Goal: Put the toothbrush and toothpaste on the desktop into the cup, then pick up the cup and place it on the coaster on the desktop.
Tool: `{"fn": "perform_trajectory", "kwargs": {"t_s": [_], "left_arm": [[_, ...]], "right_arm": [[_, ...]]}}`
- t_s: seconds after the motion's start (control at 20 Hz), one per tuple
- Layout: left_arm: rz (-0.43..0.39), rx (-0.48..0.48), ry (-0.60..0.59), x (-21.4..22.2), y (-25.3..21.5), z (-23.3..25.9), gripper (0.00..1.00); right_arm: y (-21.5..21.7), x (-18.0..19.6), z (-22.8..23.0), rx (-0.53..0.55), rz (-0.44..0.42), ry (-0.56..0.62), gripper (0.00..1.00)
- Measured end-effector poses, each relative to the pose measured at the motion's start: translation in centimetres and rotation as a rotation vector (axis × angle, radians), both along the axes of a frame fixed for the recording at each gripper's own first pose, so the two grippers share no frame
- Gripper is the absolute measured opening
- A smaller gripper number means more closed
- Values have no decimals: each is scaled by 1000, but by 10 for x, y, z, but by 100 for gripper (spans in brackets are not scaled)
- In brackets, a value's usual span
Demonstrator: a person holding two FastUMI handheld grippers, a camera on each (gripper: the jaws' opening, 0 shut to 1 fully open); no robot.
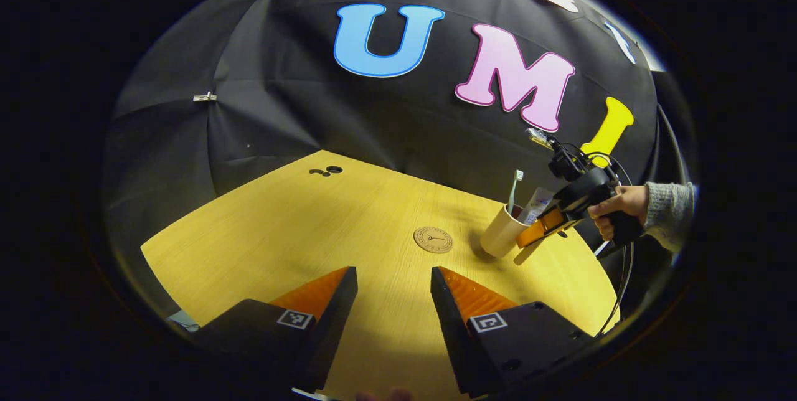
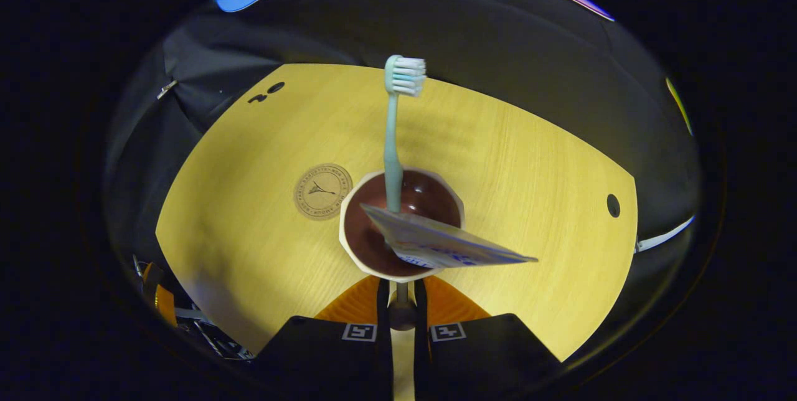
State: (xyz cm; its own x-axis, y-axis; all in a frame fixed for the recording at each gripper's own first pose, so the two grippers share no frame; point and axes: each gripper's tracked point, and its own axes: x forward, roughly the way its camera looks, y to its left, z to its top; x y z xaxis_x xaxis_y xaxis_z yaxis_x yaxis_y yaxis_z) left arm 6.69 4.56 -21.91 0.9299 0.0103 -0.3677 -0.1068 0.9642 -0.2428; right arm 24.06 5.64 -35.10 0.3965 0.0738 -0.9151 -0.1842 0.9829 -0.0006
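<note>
Cup (image 2: 401, 233) looks light, top-heavy with toothbrush (image 2: 393, 139); right gripper (image 2: 402, 292) pinches its near rim, left gripper (image 1: 393, 292) spread.

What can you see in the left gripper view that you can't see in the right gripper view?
Left gripper view: a hand in a grey sleeve holds the right gripper against the cup, seen from its pale side; the left gripper is open. Right gripper view: the cup's dark inside, from above. Both: cup, toothbrush, toothpaste, coaster, yellow desktop.
</note>
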Motion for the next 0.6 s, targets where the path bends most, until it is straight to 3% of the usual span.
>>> {"fn": "perform_trajectory", "kwargs": {"t_s": [0.6], "left_arm": [[83,-13,3,-22,49,4,77]], "right_arm": [[98,40,-15,34,100,13,17]]}}
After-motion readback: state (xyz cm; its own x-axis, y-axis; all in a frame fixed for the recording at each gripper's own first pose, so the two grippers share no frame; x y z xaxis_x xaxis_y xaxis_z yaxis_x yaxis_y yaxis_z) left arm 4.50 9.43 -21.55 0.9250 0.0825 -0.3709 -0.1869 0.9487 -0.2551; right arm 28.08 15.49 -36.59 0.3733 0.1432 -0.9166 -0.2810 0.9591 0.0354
